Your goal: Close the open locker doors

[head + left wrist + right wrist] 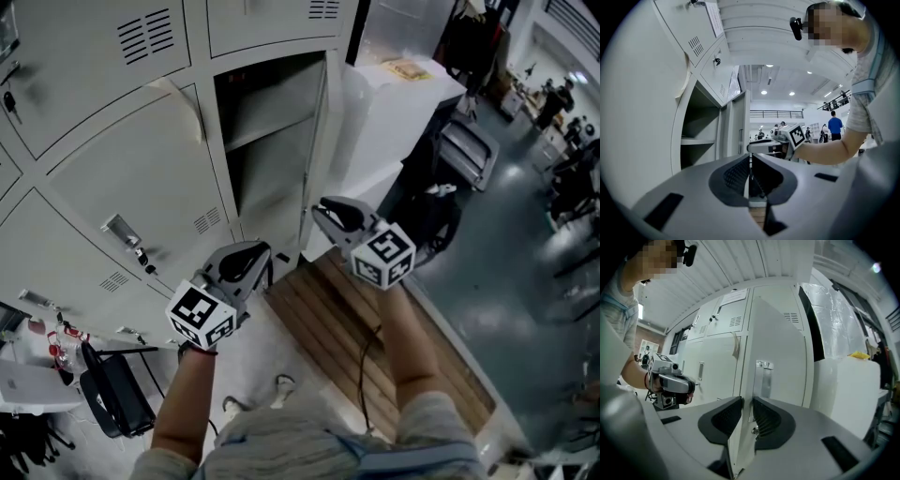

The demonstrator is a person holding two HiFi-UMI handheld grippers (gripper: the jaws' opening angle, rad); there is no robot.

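Note:
One open locker shows a shelf inside; its grey door swings out edge-on toward me. My right gripper is at that door's free edge. In the right gripper view the door runs between the jaws beside its metal latch plate, and the right gripper is shut on the edge. My left gripper hangs lower left, in front of the locker's base. In its own view the left gripper is shut with nothing in it, facing the open locker, the door and the right gripper.
Closed lockers fill the left, one with a handle and key. A white wrapped cabinet stands right of the open door. A slatted wooden platform lies underfoot. A black chair sits lower left. People stand far off.

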